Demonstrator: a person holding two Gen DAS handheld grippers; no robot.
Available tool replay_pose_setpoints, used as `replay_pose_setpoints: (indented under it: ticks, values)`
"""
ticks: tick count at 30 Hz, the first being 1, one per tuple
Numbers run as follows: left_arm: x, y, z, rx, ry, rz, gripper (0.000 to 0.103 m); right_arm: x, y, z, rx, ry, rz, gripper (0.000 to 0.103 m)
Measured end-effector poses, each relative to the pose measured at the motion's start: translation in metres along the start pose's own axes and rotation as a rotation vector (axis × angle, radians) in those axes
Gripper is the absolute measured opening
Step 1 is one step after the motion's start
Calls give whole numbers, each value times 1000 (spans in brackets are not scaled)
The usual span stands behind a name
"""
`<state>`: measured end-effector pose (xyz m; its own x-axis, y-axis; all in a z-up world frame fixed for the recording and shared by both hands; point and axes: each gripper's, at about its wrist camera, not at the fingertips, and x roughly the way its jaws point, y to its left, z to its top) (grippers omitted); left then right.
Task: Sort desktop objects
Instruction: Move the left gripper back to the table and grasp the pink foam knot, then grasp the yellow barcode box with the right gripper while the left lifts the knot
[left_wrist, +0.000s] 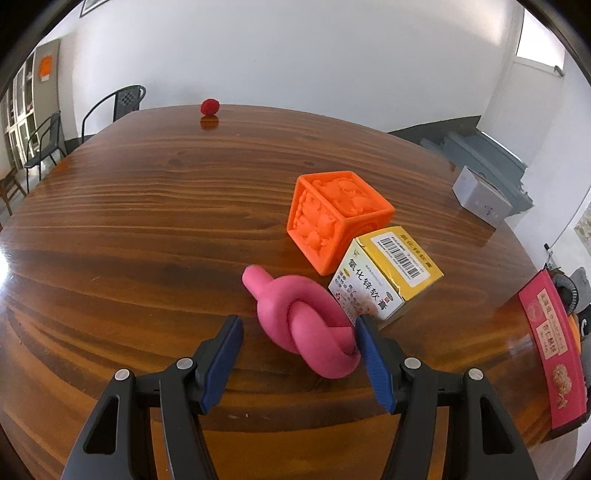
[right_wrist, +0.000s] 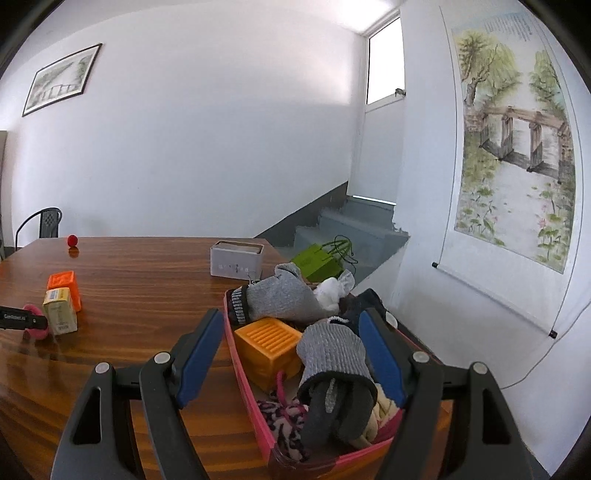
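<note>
A pink knotted rubber toy (left_wrist: 306, 321) lies on the wooden table (left_wrist: 147, 221). My left gripper (left_wrist: 297, 332) is open, its fingers on either side of the toy's near end. Behind the toy stand a yellow and white medicine box (left_wrist: 384, 273) and an orange embossed cube (left_wrist: 332, 214). A small red ball (left_wrist: 209, 107) sits at the far edge. My right gripper (right_wrist: 291, 332) is open and empty above a pink box (right_wrist: 243, 373) filled with grey socks (right_wrist: 332, 354), an orange block (right_wrist: 267, 341) and other cloth items.
A grey and white box (left_wrist: 480, 195) stands at the table's right edge, also in the right wrist view (right_wrist: 236, 258). The pink box shows in the left wrist view (left_wrist: 554, 347) at the right rim. Chairs (left_wrist: 114, 107) stand beyond the table. A green bag (right_wrist: 319, 260) lies on the stairs.
</note>
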<state>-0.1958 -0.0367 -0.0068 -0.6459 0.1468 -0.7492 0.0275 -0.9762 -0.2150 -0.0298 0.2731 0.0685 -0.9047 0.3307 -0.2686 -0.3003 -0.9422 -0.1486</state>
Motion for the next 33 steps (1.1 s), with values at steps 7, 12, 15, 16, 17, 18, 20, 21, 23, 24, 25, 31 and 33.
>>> replay_pose_setpoints:
  ticks: [7, 12, 15, 16, 17, 18, 20, 21, 23, 24, 25, 31, 33]
  values:
    - [-6, -1, 1, 11, -22, -7, 48, 1, -3, 0, 17, 2, -5, 79]
    - [-21, 5, 6, -3, -55, 0, 46, 3, 1, -1, 30, 21, 6, 79]
    - [-30, 13, 10, -23, -77, 9, 46, 5, 14, 2, 42, 63, 73, 79]
    - [-33, 16, 11, -33, -85, 12, 46, 4, 21, 5, 42, 70, 103, 79]
    - [-36, 20, 13, -43, -93, 14, 46, 3, 29, 8, 38, 75, 134, 79]
    - [-39, 23, 14, -52, -99, 16, 46, 2, 37, 11, 31, 78, 166, 79]
    - [-42, 28, 16, -72, -105, 15, 46, 6, 56, 18, 10, 110, 249, 79]
    - [-44, 31, 17, -85, -105, 9, 46, 9, 67, 21, -3, 136, 295, 79]
    - [-46, 33, 18, -98, -106, -2, 46, 22, 96, 27, -30, 213, 417, 79]
    - [-47, 34, 19, -103, -107, -7, 46, 29, 109, 28, -41, 249, 462, 79]
    - [-49, 34, 19, -107, -108, -12, 46, 36, 121, 29, -48, 280, 498, 79]
    - [-59, 39, 23, -125, -133, -24, 46, 79, 185, 26, -48, 452, 657, 79]
    - [-58, 42, 24, -136, -128, -32, 45, 88, 202, 23, -33, 494, 694, 79]
